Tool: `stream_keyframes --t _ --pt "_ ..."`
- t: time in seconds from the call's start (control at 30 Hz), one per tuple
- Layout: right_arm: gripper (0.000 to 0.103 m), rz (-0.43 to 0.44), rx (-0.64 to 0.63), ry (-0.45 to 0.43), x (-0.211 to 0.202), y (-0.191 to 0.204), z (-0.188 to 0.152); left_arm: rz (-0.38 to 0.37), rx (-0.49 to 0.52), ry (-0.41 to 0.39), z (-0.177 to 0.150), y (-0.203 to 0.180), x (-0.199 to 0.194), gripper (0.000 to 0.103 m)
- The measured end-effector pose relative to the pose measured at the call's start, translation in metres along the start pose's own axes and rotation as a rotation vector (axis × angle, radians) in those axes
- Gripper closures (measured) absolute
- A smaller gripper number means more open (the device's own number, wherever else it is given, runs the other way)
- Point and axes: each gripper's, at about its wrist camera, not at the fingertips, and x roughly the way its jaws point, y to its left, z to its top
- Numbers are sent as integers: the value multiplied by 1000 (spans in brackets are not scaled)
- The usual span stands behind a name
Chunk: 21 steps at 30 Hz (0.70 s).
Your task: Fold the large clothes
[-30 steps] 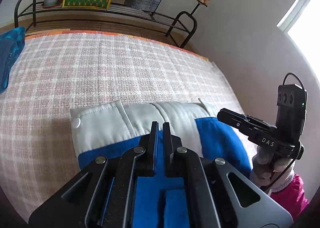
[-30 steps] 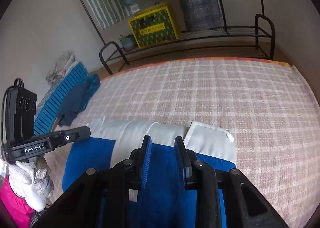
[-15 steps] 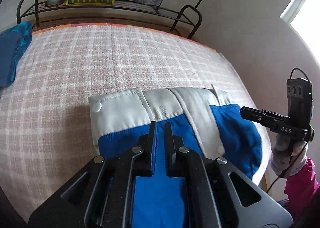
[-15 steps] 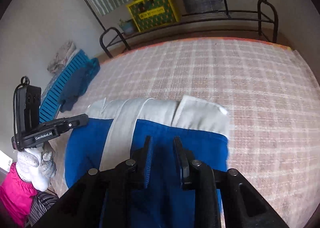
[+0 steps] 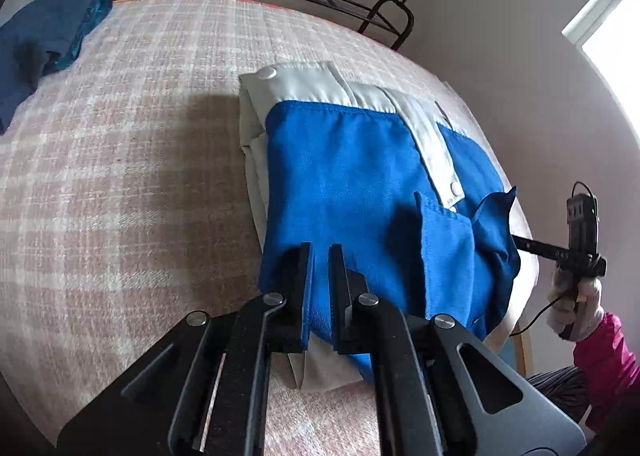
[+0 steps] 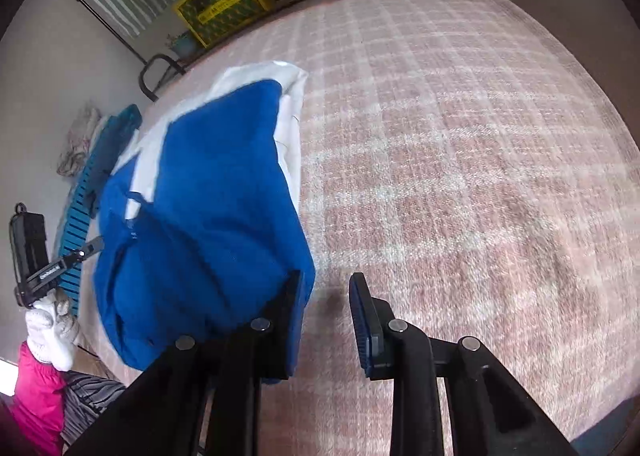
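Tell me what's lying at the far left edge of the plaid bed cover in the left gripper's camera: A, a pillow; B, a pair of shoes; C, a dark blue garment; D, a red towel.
C: a crumpled dark blue garment lies on the plaid bed cover at its far left edge, apart from the blue and white jacket.
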Motion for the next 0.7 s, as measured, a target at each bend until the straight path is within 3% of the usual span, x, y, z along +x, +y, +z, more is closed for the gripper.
stream_keyframes --t 0.03,0.07,0.13,0.27,0.33,0.4,0.47,0.5,0.53,0.6,0.7 --pt "65 37 23 -21 -10 -2 -6 -33 -37 -4 -2 3 -7 88" --pt "63 80 44 -32 -16 -2 -12 -72 -79 -2 -6 6 -13 70" --pt "58 142 68 -24 -20 3 -26 -111 -157 -14 -14 15 -21 48" --pt "58 255 122 31 0 23 -52 -159 -268 38 -24 28 -14 48" --pt "58 267 127 61 17 31 -60 -176 -300 56 -28 32 -7 48" --pt "58 239 109 88 36 41 -64 -203 -332 65 -29 36 0 53" --pt "60 243 114 98 47 44 -69 -225 -346 73 -27 39 7 95" --pt "61 257 123 79 47 45 -68 -224 -346 71 -30 40 8 96" --pt "71 284 137 82 45 45 -67 -218 -348 60 -28 40 7 98" --pt "72 337 133 86 39 53 -64 -205 -338 34 -25 37 0 100" --pt "72 270 24 104 24 69 -63 -157 -273 42 -24 35 -4 100"
